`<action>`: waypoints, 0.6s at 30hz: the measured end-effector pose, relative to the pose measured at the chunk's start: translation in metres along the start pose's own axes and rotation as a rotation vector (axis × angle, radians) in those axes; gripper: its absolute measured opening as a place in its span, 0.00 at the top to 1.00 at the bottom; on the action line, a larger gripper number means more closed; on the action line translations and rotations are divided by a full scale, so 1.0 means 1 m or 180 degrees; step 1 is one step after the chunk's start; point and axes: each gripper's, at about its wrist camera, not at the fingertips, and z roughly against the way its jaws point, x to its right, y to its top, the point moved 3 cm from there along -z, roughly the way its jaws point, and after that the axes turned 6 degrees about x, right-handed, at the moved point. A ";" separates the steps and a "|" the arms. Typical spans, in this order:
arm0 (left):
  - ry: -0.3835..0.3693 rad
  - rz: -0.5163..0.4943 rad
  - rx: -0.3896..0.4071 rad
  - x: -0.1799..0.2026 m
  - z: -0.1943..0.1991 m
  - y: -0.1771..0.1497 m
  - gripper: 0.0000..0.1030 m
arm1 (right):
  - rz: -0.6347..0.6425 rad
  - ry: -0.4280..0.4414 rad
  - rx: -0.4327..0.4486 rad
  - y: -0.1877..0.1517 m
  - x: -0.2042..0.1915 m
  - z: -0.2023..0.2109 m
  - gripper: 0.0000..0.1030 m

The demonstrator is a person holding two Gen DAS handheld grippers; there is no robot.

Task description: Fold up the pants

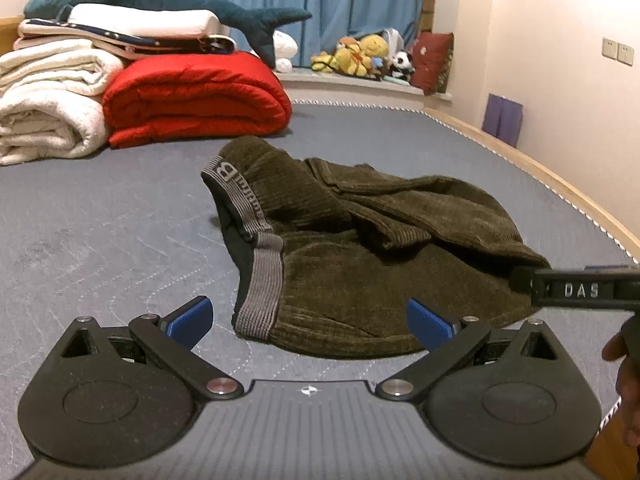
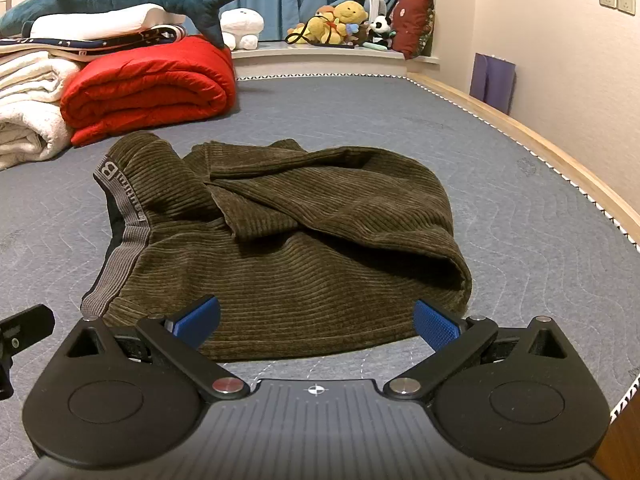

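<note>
Grippers hovering spread-wide at the near hem of crumpled corduroy pants

Left gripper [image 1: 310,322] and right gripper [image 2: 316,324] are both gaping with nothing between their blue pads, hanging side by side just short of the pants [image 2: 288,248], left one toward the waistband [image 1: 260,276]. Pants are lying bunched on the grey mattress [image 2: 500,200], well in front of the red quilt [image 2: 148,84]. Fabric is looking soft, thick and floppy, likely sagging when lifted; the firmer waistband corners seem the surest holds.

The pants [image 2: 276,240] lie on the mattress [image 2: 400,112], before the folded blankets [image 2: 148,80] stacked behind-left.
</note>
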 end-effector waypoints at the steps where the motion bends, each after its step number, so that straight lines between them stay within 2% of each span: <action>1: -0.0027 -0.0013 -0.0025 -0.001 -0.001 0.001 0.00 | -0.0017 -0.0024 0.0013 0.000 0.002 0.000 0.01; 4: -0.0037 0.0067 -0.0169 -0.011 -0.006 0.008 0.00 | -0.0157 -0.0119 0.0085 0.005 0.008 0.002 0.01; 7: -0.0083 0.0302 -0.0465 -0.034 -0.022 0.027 0.00 | -0.0311 -0.0240 0.0197 0.011 0.014 0.005 0.01; 10: -0.0131 0.0500 -0.0723 -0.061 -0.047 0.050 0.00 | -0.0397 -0.0213 0.0298 0.018 0.015 0.008 0.01; 12: -0.0110 0.0561 -0.0650 -0.078 -0.058 0.059 0.00 | -0.0356 -0.0173 0.0345 0.020 0.011 0.009 0.01; 15: -0.0159 0.0694 -0.0372 -0.103 -0.076 0.052 0.01 | -0.0297 -0.0099 0.0289 0.020 0.003 0.002 0.01; 17: -0.0190 0.0735 -0.0553 -0.110 -0.099 0.039 0.33 | -0.0262 -0.0048 0.0227 0.018 -0.004 -0.004 0.01; 18: -0.0211 0.0817 -0.0656 -0.113 -0.111 0.035 0.62 | -0.0235 -0.0018 0.0205 0.016 -0.009 -0.006 0.01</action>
